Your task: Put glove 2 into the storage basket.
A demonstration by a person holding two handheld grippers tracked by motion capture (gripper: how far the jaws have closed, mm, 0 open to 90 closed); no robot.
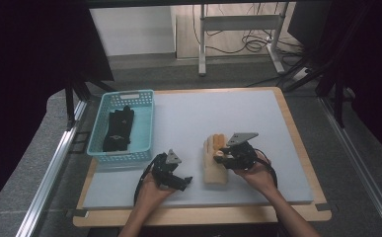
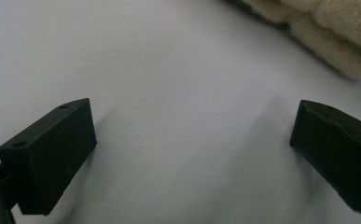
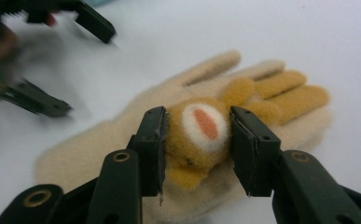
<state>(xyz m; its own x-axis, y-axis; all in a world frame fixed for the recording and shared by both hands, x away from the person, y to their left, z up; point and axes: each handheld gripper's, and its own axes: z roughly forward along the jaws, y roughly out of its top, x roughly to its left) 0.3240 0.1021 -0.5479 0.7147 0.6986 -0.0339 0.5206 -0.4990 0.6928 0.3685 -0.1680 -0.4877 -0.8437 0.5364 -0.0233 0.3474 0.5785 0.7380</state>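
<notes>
On the white table (image 1: 188, 118), the right gripper (image 3: 197, 133) clamps a soft, light teddy bear glove's (image 3: 262, 98) plush head (image 3: 201, 130), a squashy but secure hold, while the left gripper (image 2: 192, 149) rests open beside it.

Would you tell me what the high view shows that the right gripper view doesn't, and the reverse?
High view: a basket holding black gloves. Right gripper view: up close, the right gripper with its jaws pressed on a bear that has a white and orange patch. Both: the beige glove on the table and the open left gripper.
</notes>
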